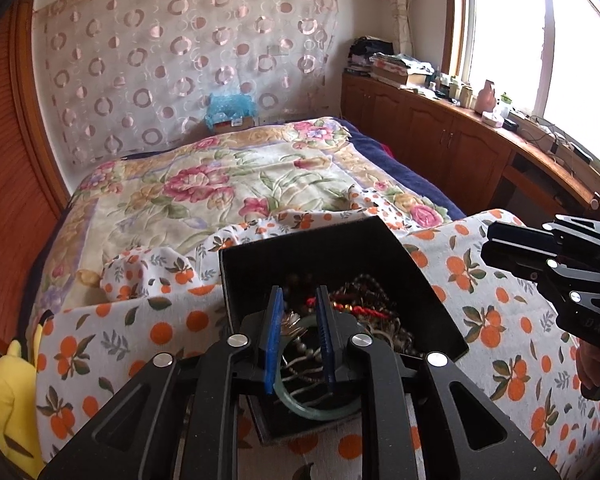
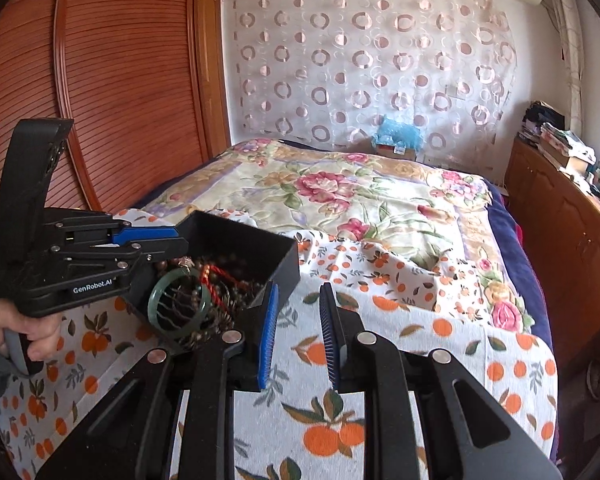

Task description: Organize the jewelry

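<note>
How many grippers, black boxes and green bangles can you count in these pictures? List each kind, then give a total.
Grippers: 2, the left gripper and the right gripper
black box: 1
green bangle: 1
Total: 4

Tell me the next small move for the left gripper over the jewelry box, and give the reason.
Probably ease the left gripper down toward the green bangle and close on its rim. Its jaws stand slightly apart above the black box, gripping nothing, and the bangle lies on top of the tangled beads, so it looks the easiest piece to lift first. The right gripper hangs over the orange-print cloth, empty.
</note>
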Tool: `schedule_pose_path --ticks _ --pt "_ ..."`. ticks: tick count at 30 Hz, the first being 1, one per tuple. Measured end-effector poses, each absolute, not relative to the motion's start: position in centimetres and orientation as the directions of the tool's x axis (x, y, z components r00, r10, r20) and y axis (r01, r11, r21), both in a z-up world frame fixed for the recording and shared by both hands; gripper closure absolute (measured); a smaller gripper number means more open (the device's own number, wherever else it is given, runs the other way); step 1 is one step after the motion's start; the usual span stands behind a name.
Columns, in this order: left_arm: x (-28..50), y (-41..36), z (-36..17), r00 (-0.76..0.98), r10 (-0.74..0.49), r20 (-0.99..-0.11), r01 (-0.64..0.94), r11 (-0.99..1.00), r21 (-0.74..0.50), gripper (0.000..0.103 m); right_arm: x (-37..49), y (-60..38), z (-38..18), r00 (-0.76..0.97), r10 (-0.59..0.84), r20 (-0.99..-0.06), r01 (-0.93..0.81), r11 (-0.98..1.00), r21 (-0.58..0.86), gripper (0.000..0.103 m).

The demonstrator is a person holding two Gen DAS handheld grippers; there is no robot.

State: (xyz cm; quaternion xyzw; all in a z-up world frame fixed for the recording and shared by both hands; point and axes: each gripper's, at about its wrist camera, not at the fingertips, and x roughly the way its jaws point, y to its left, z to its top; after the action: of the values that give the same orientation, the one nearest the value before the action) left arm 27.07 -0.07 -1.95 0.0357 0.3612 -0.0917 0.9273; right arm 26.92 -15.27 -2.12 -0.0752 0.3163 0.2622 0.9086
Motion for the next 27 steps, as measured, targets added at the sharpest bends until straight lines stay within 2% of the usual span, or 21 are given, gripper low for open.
schedule_pose_path --ticks 1,2,10,11,12,14,18,20,22,23,26,27 --pt "26.6 -0.1 -1.9 0.726 -0.141 -0.673 0.193 0.981 0.002 0.075 26.6 -15.3 -2.2 0.663 0.429 -0.614 -0.522 0.852 0.031 0.08" --pt "26.3 0.0 -1.7 0.729 -0.138 -0.671 0.19 0.982 0.004 0.072 26.3 -15.3 -2.1 0.663 0.429 -0.614 -0.522 0.853 0.032 0.08" --pt "23.7 0.7 -1.0 0.74 -0.115 -0.662 0.156 0.988 0.002 0.068 24.1 -15.6 -2.0 0.671 0.43 -0.604 -0.512 0.858 0.042 0.08" --pt "23.4 0.6 -1.0 0.741 -0.111 -0.662 0.15 0.989 0.002 0.064 24.1 -15.6 -2.0 0.671 0.43 -0.604 -0.512 0.858 0.042 0.08" --pt "23.1 0.7 -0.9 0.743 -0.106 -0.66 0.144 0.99 0.003 0.054 23.9 -15.6 -2.0 0.672 0.43 -0.603 -0.508 0.86 0.046 0.08" --pt "22.3 1.0 -0.9 0.749 -0.094 -0.656 0.129 0.992 0.006 0.049 23.5 -15.7 -2.1 0.675 0.426 -0.602 -0.498 0.865 0.054 0.08" --pt "20.8 1.4 -0.6 0.763 -0.074 -0.642 0.098 0.995 0.001 0.02 22.7 -16.0 -2.3 0.682 0.42 -0.599 -0.479 0.875 0.068 0.08" --pt "19.9 1.4 -0.5 0.773 -0.064 -0.632 0.083 0.997 0.0 0.016 22.2 -16.2 -2.3 0.684 0.418 -0.598 -0.472 0.879 0.075 0.079" --pt "19.1 1.4 -0.4 0.775 -0.053 -0.629 0.071 0.997 0.003 0.011 21.7 -16.3 -2.2 0.688 0.414 -0.595 -0.462 0.883 0.08 0.063" --pt "18.7 1.3 -0.3 0.778 -0.043 -0.627 0.063 0.998 0.01 0.008 21.4 -16.4 -2.2 0.693 0.411 -0.592 -0.456 0.886 0.082 0.061" --pt "17.4 1.3 0.0 0.787 -0.025 -0.616 0.05 0.999 0.022 0.008 20.3 -16.7 -2.0 0.704 0.403 -0.585 -0.443 0.893 0.083 0.054" --pt "16.8 1.2 0.2 0.789 -0.019 -0.615 0.043 0.999 0.024 0.008 20.0 -16.7 -1.9 0.709 0.398 -0.582 -0.437 0.896 0.08 0.048"
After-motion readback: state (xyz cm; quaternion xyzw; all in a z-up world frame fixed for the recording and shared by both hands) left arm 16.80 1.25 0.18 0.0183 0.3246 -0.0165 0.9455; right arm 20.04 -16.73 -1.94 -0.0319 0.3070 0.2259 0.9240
